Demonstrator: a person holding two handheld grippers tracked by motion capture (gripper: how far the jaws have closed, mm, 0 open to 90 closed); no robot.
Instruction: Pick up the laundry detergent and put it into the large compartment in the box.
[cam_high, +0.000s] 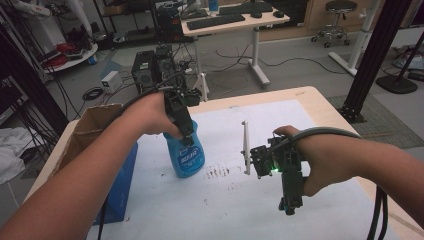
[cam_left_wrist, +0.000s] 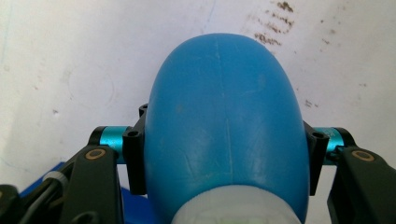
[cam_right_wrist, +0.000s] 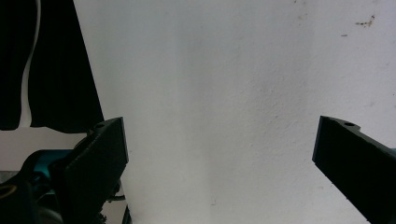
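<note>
Left gripper (cam_high: 186, 136) clamps the rounded blue plastic bottle (cam_high: 185, 155) from above — pads squeezing both flanks, steadying it upright on the white table sheet (cam_high: 260, 210). Right gripper (cam_right_wrist: 219, 149) idles nearby over bare sheet, jaws spread, holding nothing.

— Where does the bottle (cam_high: 185, 156) stand?
— On the worktop (cam_high: 260, 210), left of centre, just right of the cardboard box (cam_high: 92, 131) at the left edge.
— And the stains (cam_high: 218, 172)?
— Just right of the bottle.

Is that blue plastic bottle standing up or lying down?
Upright: the blue plastic bottle stands on the white table sheet, clamped near its top by the left hand-held gripper.
</note>
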